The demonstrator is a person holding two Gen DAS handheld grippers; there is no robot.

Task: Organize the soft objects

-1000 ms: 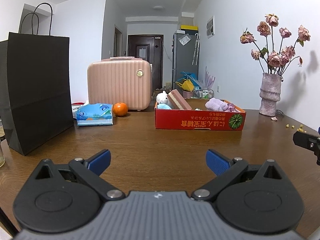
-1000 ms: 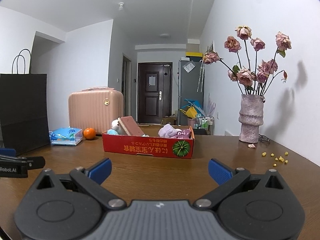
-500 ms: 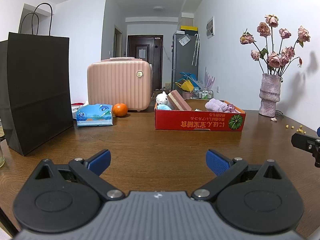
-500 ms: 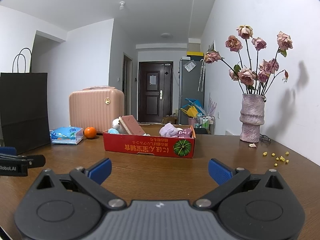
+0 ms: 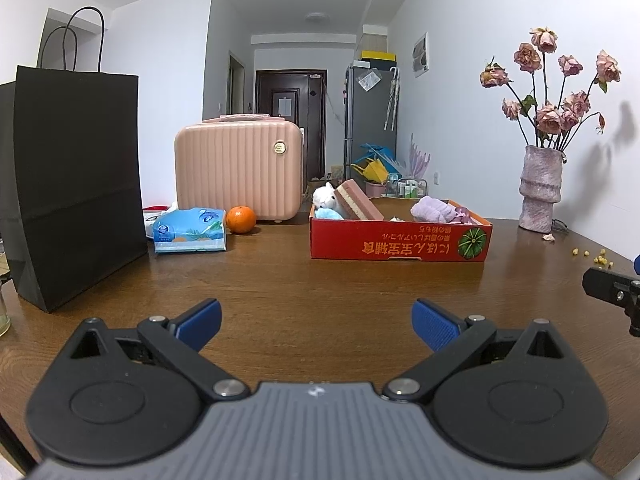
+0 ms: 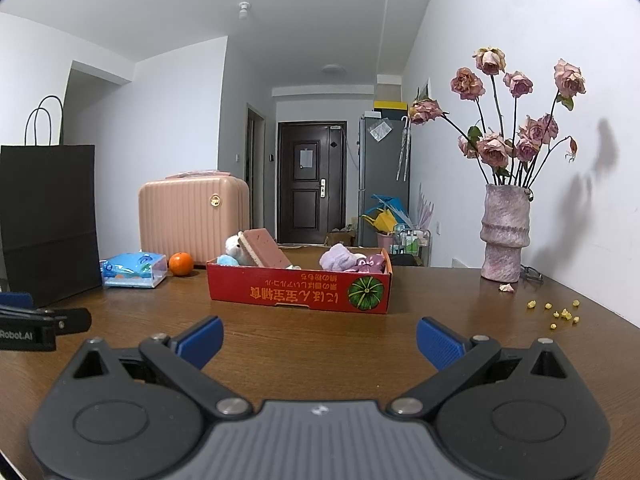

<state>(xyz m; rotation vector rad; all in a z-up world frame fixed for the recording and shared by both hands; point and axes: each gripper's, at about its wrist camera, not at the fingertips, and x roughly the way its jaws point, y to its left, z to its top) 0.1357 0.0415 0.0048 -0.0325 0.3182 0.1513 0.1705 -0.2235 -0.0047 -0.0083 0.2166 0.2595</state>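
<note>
Brown wood fills the space ahead of us: the table [image 5: 320, 280] runs out bare under both pairs of tongs. Our left tongs [image 5: 316, 322] are spread wide with nothing between the blue pads, and our right tongs [image 6: 319, 340] are spread just the same, empty too. Both hover low over the near part of the table, well apart from the red cardboard box [image 5: 400, 240] that sits farther out, a little right of centre. Inside the box we see the soft things: a white plush animal [image 5: 325, 197] and a pale blue toy [image 5: 327, 213] at its left end, a brown slab-shaped cushion [image 5: 358, 200] leaning beside them, and lilac cloth [image 5: 434, 209] at the right end. Left of the box lie an orange [image 5: 241, 219] and a tissue pack [image 5: 190, 230], with a pink case [image 5: 239, 166] behind and a black paper bag [image 5: 72, 184] farther left. A vase of dried roses [image 6: 505, 236] stands at the right.
</note>
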